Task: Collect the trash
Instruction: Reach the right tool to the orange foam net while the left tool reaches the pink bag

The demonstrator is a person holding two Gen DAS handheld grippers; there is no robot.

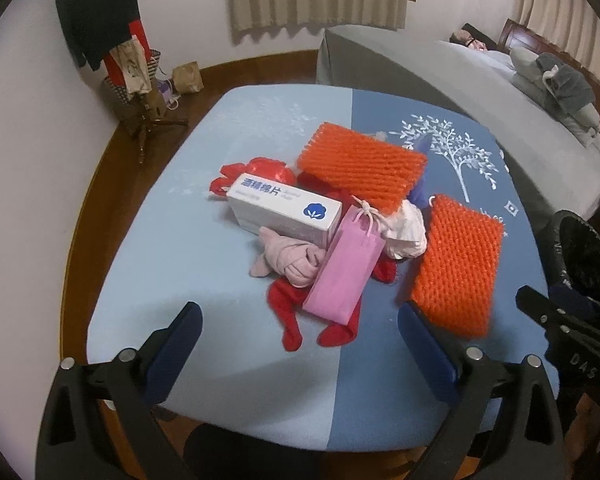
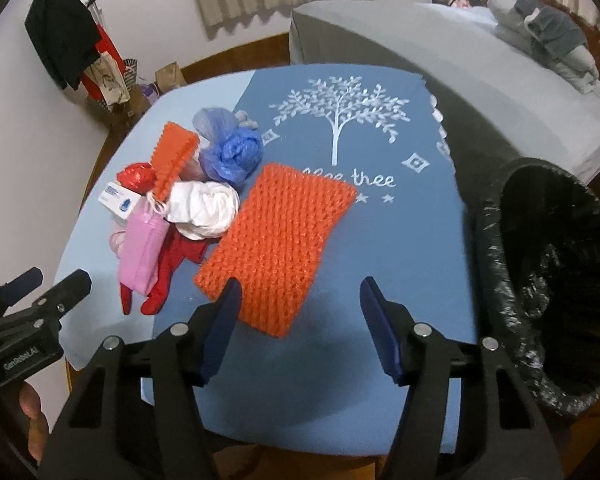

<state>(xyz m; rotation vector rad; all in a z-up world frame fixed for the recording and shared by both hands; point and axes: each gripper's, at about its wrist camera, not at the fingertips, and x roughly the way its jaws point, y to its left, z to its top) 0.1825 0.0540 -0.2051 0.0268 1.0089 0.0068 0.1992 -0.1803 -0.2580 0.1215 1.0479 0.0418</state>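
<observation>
Right wrist view: right gripper [image 2: 298, 312] hangs nose-down over the near end of the closer orange foam net [image 2: 276, 248], jaws apart, nothing clasped; left pad overlaps the net's near corner in the picture, contact can't be told. Looks lined up for that net first, since it lies flat, apart from the pile and nearest the bin. Black-lined trash bin [image 2: 556, 280] stands just off the table's right edge, mouth open toward the work, so drops are short. Left wrist view: left gripper [image 1: 300, 340] also released and empty, straddling the near end of the pile over the pink paper bag [image 1: 346, 264] and red plastic bag [image 1: 296, 320]. Rest of the trash is heaped mid-table [image 1: 160, 260]: white box [image 1: 284, 208] leaning on a pink wad [image 1: 288, 260], second orange net [image 1: 360, 168] propped on top, white bag [image 2: 202, 208] and blue bag [image 2: 230, 152] behind. Stacked loose, so pulling a lower piece likely shifts the others; top or outlying pieces first. Nothing in the bin that I can make out.
</observation>
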